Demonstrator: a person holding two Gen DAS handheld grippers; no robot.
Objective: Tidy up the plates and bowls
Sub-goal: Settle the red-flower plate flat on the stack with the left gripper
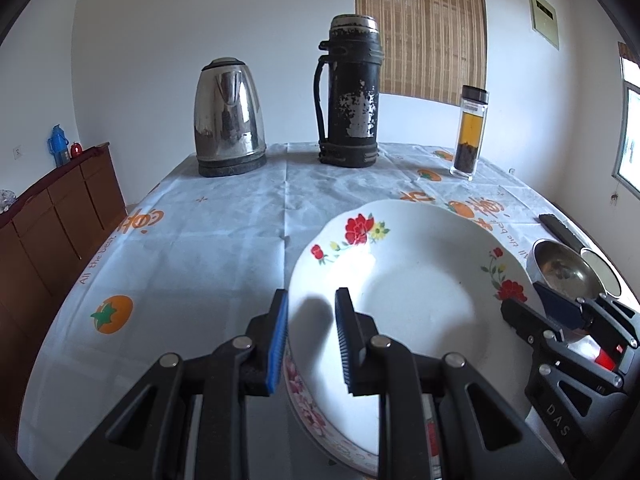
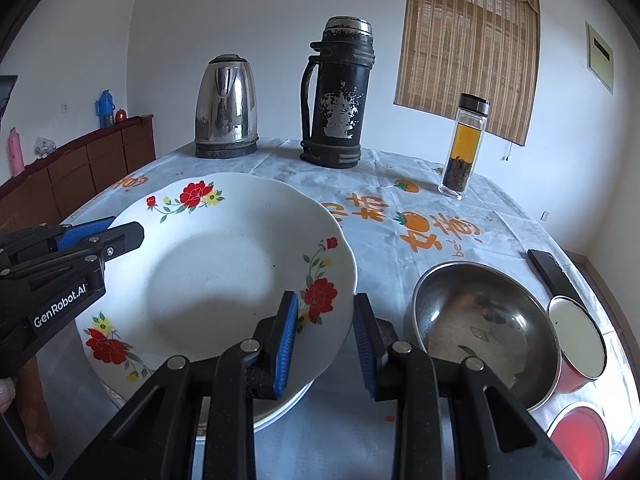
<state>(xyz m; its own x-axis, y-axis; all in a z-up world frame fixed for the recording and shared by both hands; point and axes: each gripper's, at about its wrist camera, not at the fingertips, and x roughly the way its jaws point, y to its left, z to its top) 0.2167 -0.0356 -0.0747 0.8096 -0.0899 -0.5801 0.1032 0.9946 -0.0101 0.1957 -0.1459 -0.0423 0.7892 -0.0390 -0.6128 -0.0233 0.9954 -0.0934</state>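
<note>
A white plate with red flowers (image 1: 420, 280) (image 2: 208, 264) is held between both grippers, a little above another dish with a pink flower pattern (image 1: 304, 396) (image 2: 280, 412). My left gripper (image 1: 311, 294) (image 2: 116, 232) is shut on the plate's left rim, one finger inside and one outside. On the right rim my right gripper (image 2: 326, 298) (image 1: 528, 304) is shut the same way. A steel bowl (image 2: 480, 320) (image 1: 560, 268) sits on the table just right of the plate.
At the back of the table stand a steel kettle (image 2: 226, 108), a worn black thermos (image 2: 336, 96) and a glass tea bottle (image 2: 464, 148). A red cup (image 2: 580, 336), a red lid (image 2: 580, 436) and a flat black object (image 2: 548, 272) lie near the right edge. A wooden cabinet (image 1: 60, 216) stands left.
</note>
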